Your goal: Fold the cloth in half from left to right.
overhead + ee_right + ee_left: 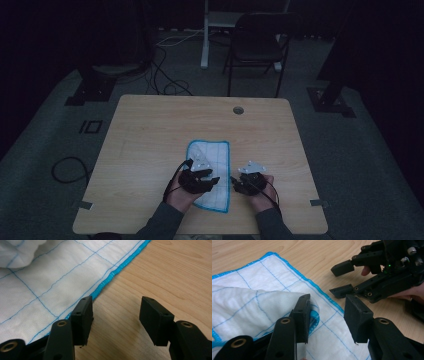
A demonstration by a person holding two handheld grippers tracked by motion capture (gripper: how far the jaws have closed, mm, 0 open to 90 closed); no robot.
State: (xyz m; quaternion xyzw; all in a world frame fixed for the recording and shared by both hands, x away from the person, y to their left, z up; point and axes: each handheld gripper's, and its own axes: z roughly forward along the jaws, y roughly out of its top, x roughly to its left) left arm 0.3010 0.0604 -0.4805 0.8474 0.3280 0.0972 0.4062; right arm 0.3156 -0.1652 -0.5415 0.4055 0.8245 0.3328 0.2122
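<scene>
1. Near the table's (150, 130) front edge, a little right of its middle, lies a white cloth (212, 155) with blue stitched edging and a blue grid, its long side running away from the person.
2. The left gripper (327, 315) sits over the cloth's near left part with its fingers (303, 315) spread. A lifted fold of the cloth, blue hem included, rests against the inner face of one finger, and the other finger stands apart over flat cloth. That looks like a fold being lined up for a pinch, or only just let go; I cannot tell which.
3. The right gripper (116, 315) hovers just off the cloth's right edge, fingers spread with bare wood between them. One finger sits at the blue hem, so it seems ready to take that edge.
4. Both grippers face inward across the cloth, which suits folding it or lifting it together.
</scene>
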